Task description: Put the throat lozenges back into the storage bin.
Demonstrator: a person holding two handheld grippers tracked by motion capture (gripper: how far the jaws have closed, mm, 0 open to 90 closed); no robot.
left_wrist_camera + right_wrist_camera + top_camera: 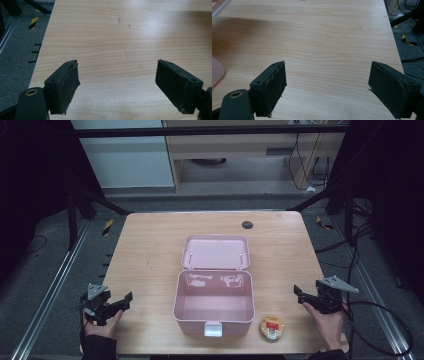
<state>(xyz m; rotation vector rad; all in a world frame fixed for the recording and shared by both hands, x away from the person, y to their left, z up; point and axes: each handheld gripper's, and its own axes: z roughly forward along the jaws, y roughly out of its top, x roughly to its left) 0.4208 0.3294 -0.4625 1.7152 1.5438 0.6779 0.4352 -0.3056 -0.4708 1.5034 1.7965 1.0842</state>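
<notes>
High view, table: a light wooden table (150, 250) carries a pink box (213, 307) at its middle, lid (215, 252) thrown back flat toward the far edge, inside bare.
High view, latch: a white latch (213, 329) sits on the box's near wall.
High view, small item: a round yellow packet with a red label (271, 328) lies just beside the box's near right corner, apart from it.
High view, far edge: a dark round plug (247, 224) sits in the tabletop near the far edge.
High view, left gripper: the left gripper (122, 302) is held at the near left corner, well apart from the box, tips pointing toward it.
High view, right gripper: the right gripper (300, 295) is held at the near right edge, tips pointing inward, near the packet but not touching it.
Left gripper view: the jaws of the left gripper (117, 80) stand wide apart with bare wood between them, holding nothing; grey floor and a yellow-black strip (33, 22) show past the table edge.
Right gripper view: the jaws of the right gripper (328, 85) are spread wide and empty over bare wood; a rounded pink corner of the box (216, 71) shows at the left edge, and cables (402, 6) on the floor at the upper right.
</notes>
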